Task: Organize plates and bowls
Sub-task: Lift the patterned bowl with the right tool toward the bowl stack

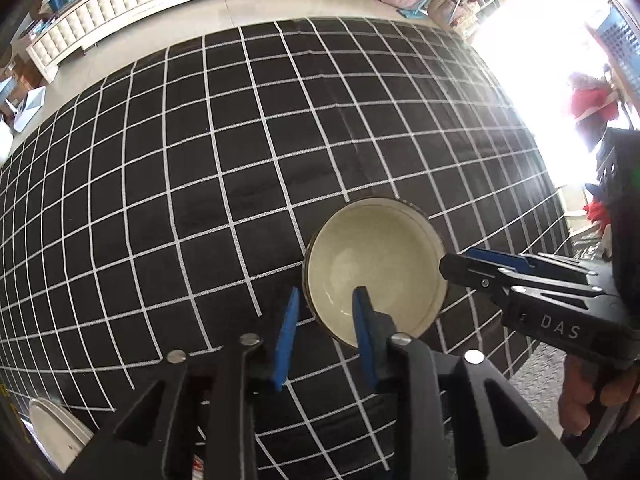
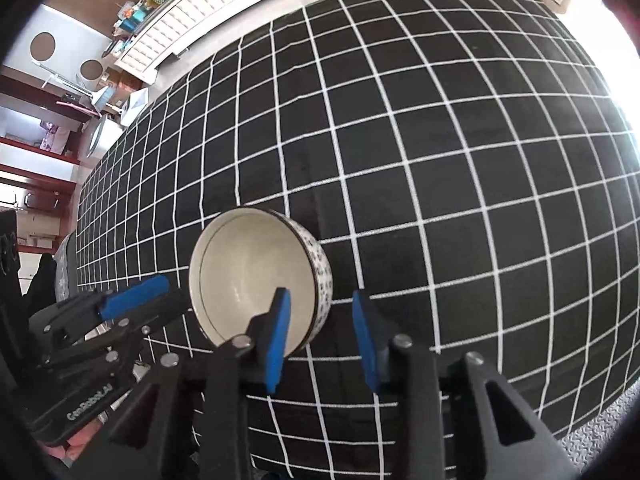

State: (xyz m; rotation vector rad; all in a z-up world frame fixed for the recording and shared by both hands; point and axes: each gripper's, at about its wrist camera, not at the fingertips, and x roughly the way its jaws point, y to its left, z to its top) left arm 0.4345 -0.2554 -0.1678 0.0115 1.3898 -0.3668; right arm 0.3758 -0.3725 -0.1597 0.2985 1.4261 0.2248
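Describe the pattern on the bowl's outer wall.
White with small dark floral marks, dark rim line on the bowl; right wrist view shows it best.

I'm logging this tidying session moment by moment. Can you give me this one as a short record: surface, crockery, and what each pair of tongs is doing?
surface: black cloth with white grid
bowl: cream inside, patterned outside, upright on the cloth, empty
left tongs: straddle the bowl's rim, one finger inside, one outside; pads not pressing
right tongs: straddle another part of the rim the same way; gap visible, open
other crockery: white plate at the cloth's edge, partly out of frame
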